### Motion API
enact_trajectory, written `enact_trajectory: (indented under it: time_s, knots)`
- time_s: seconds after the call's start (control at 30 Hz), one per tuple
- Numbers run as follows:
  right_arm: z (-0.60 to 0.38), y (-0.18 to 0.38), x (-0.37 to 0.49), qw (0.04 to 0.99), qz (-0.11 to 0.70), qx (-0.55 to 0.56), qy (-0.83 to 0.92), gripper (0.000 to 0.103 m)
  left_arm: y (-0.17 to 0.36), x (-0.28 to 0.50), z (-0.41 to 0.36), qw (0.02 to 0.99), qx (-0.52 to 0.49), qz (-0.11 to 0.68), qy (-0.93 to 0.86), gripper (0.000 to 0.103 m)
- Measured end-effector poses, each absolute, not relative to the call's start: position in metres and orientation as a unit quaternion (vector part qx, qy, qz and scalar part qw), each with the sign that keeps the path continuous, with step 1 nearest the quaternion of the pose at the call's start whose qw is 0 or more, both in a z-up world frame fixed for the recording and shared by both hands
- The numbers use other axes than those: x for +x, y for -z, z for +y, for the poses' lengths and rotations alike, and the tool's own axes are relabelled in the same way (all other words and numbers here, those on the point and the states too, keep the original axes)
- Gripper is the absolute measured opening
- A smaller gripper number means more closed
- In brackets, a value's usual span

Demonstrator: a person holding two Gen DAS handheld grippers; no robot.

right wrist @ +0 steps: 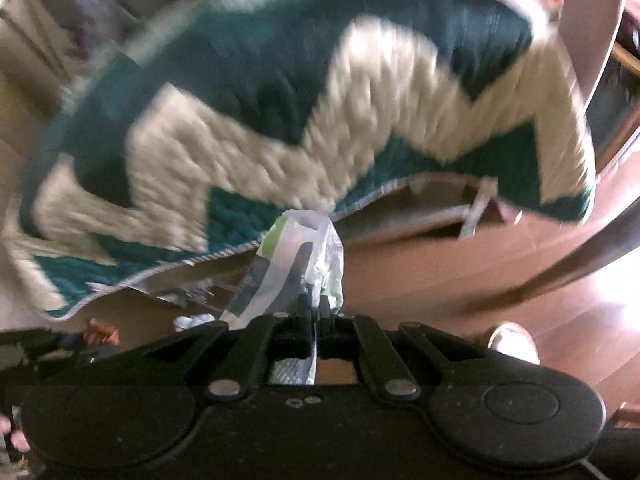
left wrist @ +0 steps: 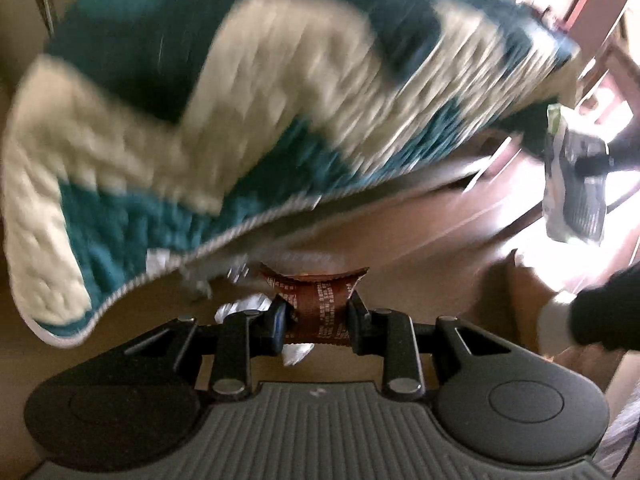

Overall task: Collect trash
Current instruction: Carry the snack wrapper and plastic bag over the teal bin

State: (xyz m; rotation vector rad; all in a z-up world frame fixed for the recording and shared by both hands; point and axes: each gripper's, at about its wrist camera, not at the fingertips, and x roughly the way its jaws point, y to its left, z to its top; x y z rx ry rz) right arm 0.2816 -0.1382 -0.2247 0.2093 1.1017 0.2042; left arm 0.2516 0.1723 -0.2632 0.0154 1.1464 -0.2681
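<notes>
Ahead of both pairs of fingers, filling most of each view: a teal and cream quilted blanket [left wrist: 224,112], blurred, its corded edge hanging over a brown wooden floor [left wrist: 400,232]. Below that edge, just beyond the left fingers, more scraps of crumpled white paper [left wrist: 240,308] on the floor.

Well off to the right of the left fingers: a clear plastic bag with green print [left wrist: 568,176], pinched by the right gripper [right wrist: 314,304], jaws nearly shut on a thin fold of film. Bag mouth not visible; cannot tell whether open.

Between the left fingers: a brown snack wrapper [left wrist: 316,304], clamped across its middle by the left gripper [left wrist: 318,312], serrated top edge sticking out forward.

Probably mid-carry, wrapper heading for the bag. To do it well: keep the squeeze on the wrapper steady, slippery foil likely to slide. Bring the wrapper above the bag before letting go, not beside it. Hold the bag low and slack so the mouth gapes. Slow down; heavy blur suggests speed. Then back for the white scraps.
</notes>
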Motion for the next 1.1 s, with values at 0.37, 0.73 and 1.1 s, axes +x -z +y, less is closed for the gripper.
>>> enact_trajectory:
  time_s: [0.37,0.73,1.1]
  knots:
    - [-0.212,0.077,0.204,0.886,0.432,0.093,-0.143,0.001,0.104,0.221,0.085,0.880,0.008,0.454,0.140,0.029]
    - [-0.303,-0.055,0.132,0.939,0.302,0.076,-0.144,0.001,-0.030,0.186,-0.029,0.911,0.020,0.370,0.184,0.029]
    - [-0.397,-0.153,0.104,0.976,0.201,0.043,-0.069,0.001,-0.152,0.183,-0.169,0.923,0.047,0.279,0.263,0.029]
